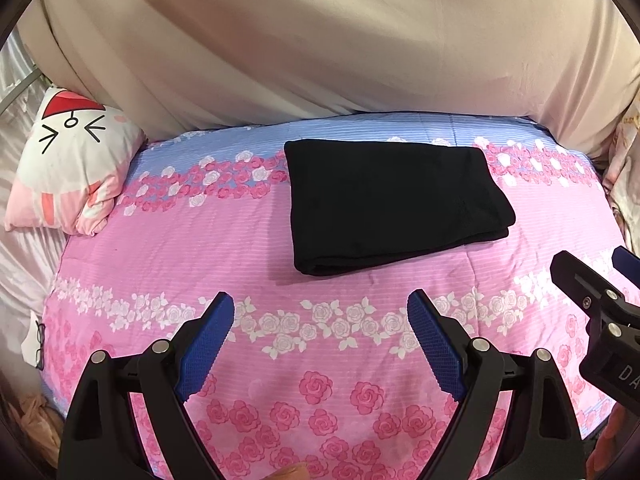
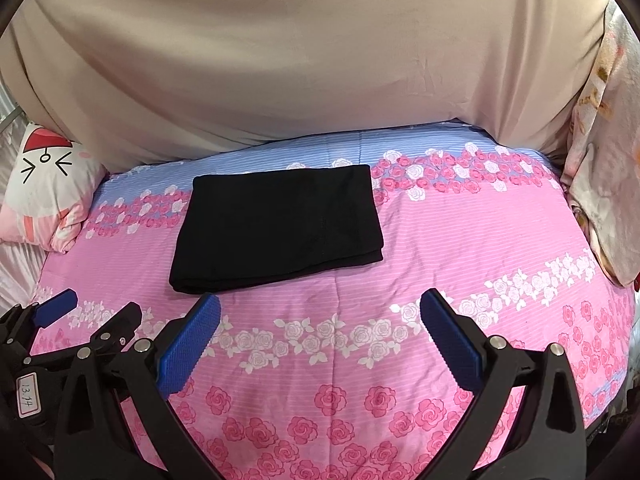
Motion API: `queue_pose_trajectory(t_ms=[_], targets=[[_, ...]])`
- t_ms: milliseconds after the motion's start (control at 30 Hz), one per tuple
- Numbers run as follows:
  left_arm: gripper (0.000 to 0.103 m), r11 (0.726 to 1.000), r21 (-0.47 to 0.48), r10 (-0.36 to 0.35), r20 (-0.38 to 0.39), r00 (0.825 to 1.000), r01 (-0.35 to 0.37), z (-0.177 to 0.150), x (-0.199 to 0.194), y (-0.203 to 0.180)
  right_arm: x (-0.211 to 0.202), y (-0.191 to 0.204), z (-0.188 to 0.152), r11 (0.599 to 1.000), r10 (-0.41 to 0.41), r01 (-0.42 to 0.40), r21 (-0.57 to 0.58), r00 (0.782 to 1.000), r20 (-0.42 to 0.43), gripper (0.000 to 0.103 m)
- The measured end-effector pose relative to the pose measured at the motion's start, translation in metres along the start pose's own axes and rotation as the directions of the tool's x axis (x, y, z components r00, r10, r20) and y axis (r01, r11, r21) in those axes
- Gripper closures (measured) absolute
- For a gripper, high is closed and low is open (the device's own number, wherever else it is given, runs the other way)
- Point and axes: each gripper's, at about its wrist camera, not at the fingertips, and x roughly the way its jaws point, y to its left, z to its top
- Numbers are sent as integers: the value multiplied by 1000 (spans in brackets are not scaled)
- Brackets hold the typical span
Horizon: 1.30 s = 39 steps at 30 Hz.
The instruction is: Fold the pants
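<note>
The pants [image 1: 396, 204] lie in a neat folded stack at frame centre on the bed [image 1: 280, 248]; folding looks finished. The left gripper [image 1: 320, 336] and right gripper [image 2: 320, 338] both gape empty at the bottom, apart from the cloth.

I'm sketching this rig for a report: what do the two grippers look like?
Both the left gripper and right gripper have black plastic frames with silver rivets and blue textured pads on the fingers. A white label on the left one reads 13.14.
</note>
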Motion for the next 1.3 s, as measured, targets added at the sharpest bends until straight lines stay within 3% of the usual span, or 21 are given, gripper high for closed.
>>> queue_pose_trajectory(t_ms=[1300], targets=[[17,1000,9,-7,-7,1000,8,2,3,-2,4,1,-2,1000,-9,9,14,1000,-10,5]])
